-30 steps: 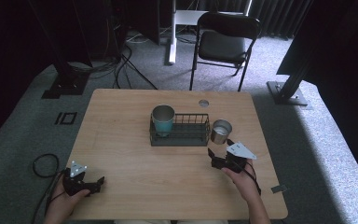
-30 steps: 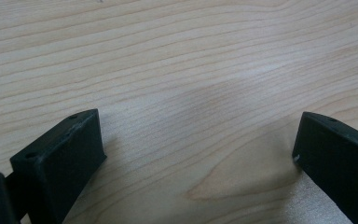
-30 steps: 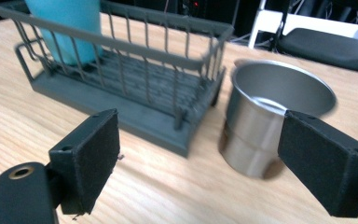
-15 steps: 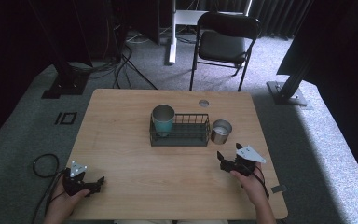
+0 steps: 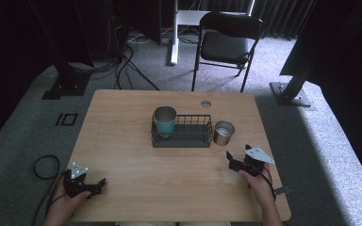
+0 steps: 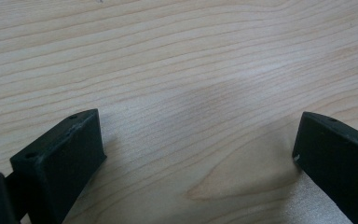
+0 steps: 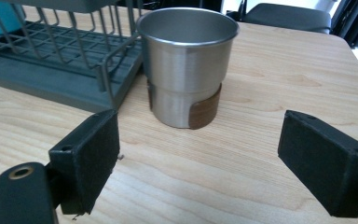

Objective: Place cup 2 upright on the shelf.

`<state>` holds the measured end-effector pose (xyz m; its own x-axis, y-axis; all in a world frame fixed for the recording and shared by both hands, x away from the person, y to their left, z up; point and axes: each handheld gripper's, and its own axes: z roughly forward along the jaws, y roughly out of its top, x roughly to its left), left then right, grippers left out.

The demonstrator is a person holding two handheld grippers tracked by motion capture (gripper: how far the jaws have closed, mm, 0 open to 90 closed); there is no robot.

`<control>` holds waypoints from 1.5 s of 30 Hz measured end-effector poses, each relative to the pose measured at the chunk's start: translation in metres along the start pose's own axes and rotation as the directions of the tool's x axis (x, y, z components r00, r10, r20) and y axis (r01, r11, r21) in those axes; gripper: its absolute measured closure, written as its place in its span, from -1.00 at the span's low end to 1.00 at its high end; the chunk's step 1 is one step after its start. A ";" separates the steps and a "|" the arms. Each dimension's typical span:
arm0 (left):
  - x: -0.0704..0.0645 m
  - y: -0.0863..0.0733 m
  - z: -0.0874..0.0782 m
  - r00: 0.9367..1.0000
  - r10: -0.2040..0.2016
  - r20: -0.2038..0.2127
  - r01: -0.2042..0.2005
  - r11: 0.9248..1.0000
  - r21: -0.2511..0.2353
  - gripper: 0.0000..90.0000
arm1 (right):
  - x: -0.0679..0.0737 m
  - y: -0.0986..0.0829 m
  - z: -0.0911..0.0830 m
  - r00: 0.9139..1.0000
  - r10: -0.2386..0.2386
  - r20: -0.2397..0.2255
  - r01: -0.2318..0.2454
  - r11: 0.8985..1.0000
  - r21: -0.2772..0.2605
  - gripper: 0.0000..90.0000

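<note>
The right gripper [image 5: 235, 159] sits at the near right of the table [image 5: 122, 122], jaws spread wide and holding nothing, aimed up-table at the steel cup [image 5: 223, 132]. That cup stands upright on the bare wood, just beside the right end of the wire rack [image 5: 188, 136]; whether the two touch cannot be told. From the right gripper view the steel cup [image 7: 186, 65] lies dead ahead between the two pads [image 7: 91, 158], apart from them, with a brown band around its lower wall. A teal cup [image 5: 164, 120] stands inside the rack at its left end. The step in hand appears to be the approach to the steel cup. To do it well, advance the gripper level and straight so the cup passes centrally between the jaws — the left jaw has little room beside the rack's end wires, so a drift toward the rack would likely snag. Close on the straight upper wall rather than the stepped lower section; smooth metal may slip if pinched near the rim. The right hand [image 5: 257, 181] grips the tool from behind, forearm entering from the near edge, wrist angled slightly inward toward the rack. The left gripper [image 5: 96, 186] rests low at the near left corner — jaws likewise apart, empty, over bare wood [image 6: 191, 93] — with the left hand [image 5: 66, 202] behind it, well apart from the cups.
</note>
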<state>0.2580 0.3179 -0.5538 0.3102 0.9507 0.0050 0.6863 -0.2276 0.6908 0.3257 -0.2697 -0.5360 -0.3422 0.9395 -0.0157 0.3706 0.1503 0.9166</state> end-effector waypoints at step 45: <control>0.000 0.000 0.000 1.000 0.000 0.000 0.000 1.000 0.001 -0.95 | -0.004 0.028 0.067 0.999 0.028 -0.029 -0.028 1.000 0.005 -0.74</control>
<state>0.2580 0.3180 -0.5537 0.3105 0.9506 0.0053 0.6866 -0.2281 0.6903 0.3948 -0.2485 -0.5374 -0.3566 0.9340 0.0213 0.3842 0.1259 0.9146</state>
